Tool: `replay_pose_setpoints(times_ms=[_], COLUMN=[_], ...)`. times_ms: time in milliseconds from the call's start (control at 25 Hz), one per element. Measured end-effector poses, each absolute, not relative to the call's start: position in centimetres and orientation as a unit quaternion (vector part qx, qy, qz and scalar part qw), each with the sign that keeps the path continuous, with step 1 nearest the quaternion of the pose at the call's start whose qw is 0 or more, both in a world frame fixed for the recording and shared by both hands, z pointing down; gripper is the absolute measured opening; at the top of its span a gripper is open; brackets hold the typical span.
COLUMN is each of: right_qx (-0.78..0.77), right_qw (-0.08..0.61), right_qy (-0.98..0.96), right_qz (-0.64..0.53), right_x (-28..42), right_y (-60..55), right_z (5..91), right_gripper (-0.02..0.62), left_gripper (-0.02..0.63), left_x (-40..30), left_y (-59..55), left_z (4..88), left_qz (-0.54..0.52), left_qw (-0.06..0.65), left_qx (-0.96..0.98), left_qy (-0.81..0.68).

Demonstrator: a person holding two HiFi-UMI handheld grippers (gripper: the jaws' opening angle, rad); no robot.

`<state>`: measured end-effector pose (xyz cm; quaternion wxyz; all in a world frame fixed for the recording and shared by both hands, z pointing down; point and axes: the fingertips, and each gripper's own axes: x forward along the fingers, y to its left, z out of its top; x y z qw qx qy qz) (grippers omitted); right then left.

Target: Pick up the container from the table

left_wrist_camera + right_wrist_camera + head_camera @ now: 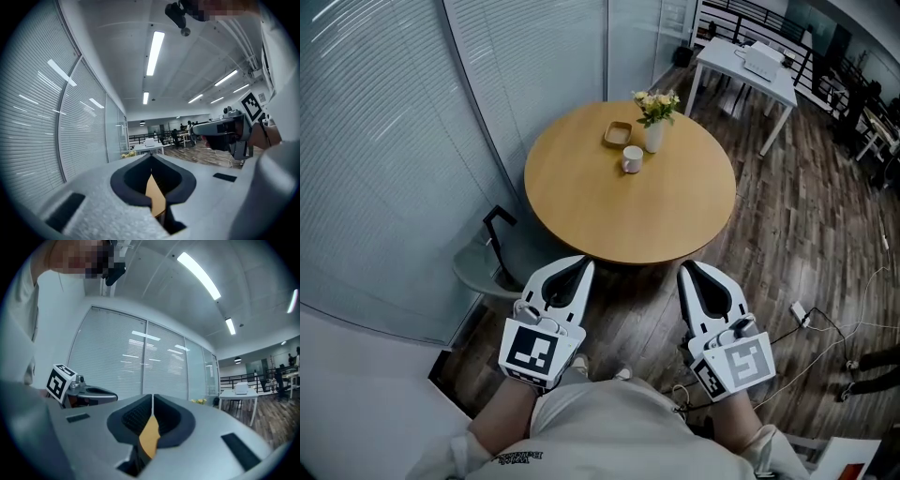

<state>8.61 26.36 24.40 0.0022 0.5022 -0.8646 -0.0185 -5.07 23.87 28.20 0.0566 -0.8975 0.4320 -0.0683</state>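
**A:** How do the jaws stand?

**B:** Both pairs are pressed together, tip to tip, and grip nothing. The left gripper [151, 157] and the right gripper [153, 396] are each pale grey, with dark ribbed pads [136, 417] lining a spade-shaped hollow. Only a tan sliver of tabletop shows through each hollow.

**A:** And where are the two of them?

**B:** They are held level at the near edge of the round wooden table [628, 211], side by side but apart. Neither touches the table. Each carries one cube with black square markers at the back.

**A:** Where is the container?

**B:** The container [618, 133] is a small, shallow, squarish tan dish on the far part of the table, well apart from both grippers.

**A:** What else is on the table?

**B:** There are three things in all, clustered together. Besides the dish there is one white mug [632, 158] just nearer than it. One white vase [653, 138] of yellow flowers stands just right of the dish.

**A:** And around the table?

**B:** One grey chair [483, 267] stands at its left, against the slatted blinds. One white rectangular table [750, 70] stands beyond it, on the plank floor
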Motion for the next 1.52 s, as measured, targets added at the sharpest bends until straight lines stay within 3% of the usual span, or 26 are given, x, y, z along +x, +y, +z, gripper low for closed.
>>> replay_pose_setpoints(times_ms=[800,1520], right_qx=[0.511,0.522], right_qw=[-0.017,-0.018], right_qy=[-0.859,-0.852], right_qz=[0.020,0.025], right_x=[16.3,16.3], right_y=[25.6,20.5], right_z=[27.2,28.7], right_gripper=[0.034,0.034], left_gripper=[0.020,0.020], left_x=[0.2,-0.1], left_y=[23.8,18.3], left_z=[28.3,29.2], left_qz=[-0.080,-0.081], left_qw=[0.056,0.049], left_qx=[-0.882,-0.885], left_qy=[0.460,0.456])
